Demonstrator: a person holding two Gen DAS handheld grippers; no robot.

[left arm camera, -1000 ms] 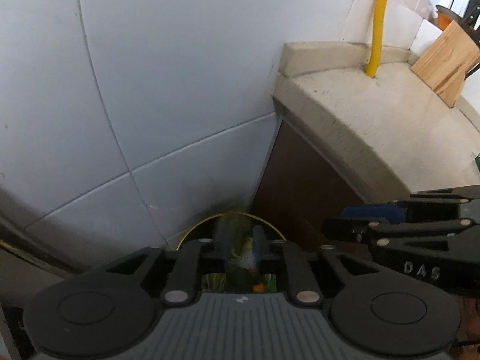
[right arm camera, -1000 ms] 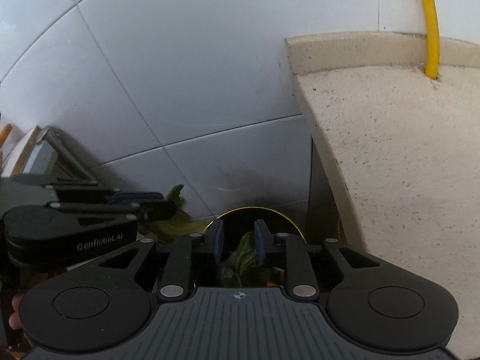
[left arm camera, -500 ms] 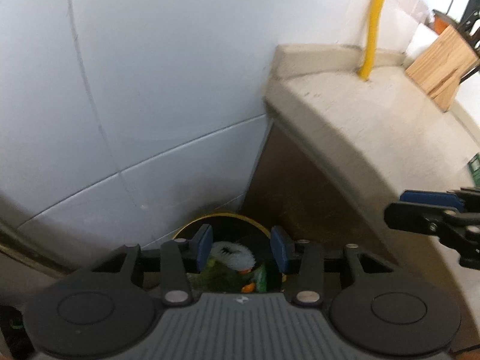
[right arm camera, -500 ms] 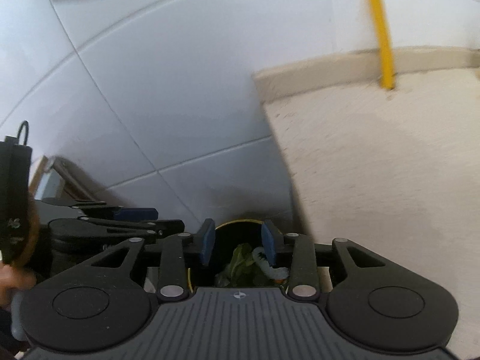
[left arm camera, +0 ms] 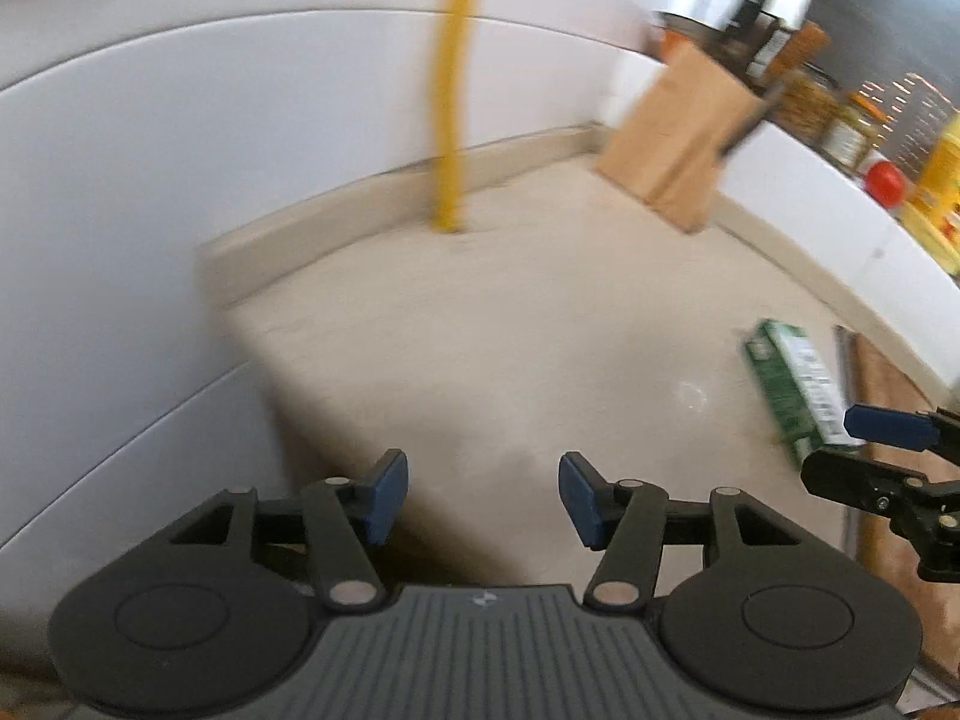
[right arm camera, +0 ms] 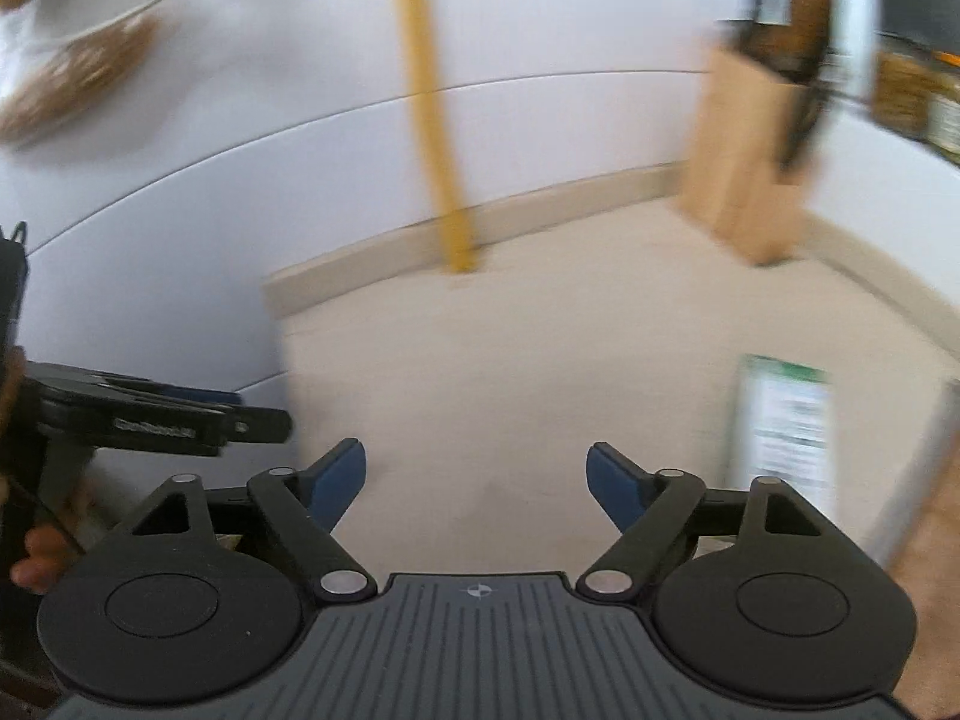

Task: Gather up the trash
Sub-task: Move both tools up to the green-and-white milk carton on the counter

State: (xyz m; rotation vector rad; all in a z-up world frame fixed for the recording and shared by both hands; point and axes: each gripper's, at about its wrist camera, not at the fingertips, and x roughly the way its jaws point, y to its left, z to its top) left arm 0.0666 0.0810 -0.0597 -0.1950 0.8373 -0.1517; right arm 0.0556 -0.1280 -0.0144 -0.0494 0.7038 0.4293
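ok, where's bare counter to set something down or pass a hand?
Bare: the counter between the yellow pipe, the knife block and the green carton, ahead of both opening, empty grippers, left and right. Crowded: far right, jars and bottles behind the block.

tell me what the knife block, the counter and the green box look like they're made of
Knife block: likely wood, pale tan and matt, though blur hides any grain. Counter: looks like stone or a stone-like composite, cream with a slight sheen, and a raised strip of the same material along the wall. Green box: probably printed cardboard, flat-sided with a white label panel; the print is too blurred to read.
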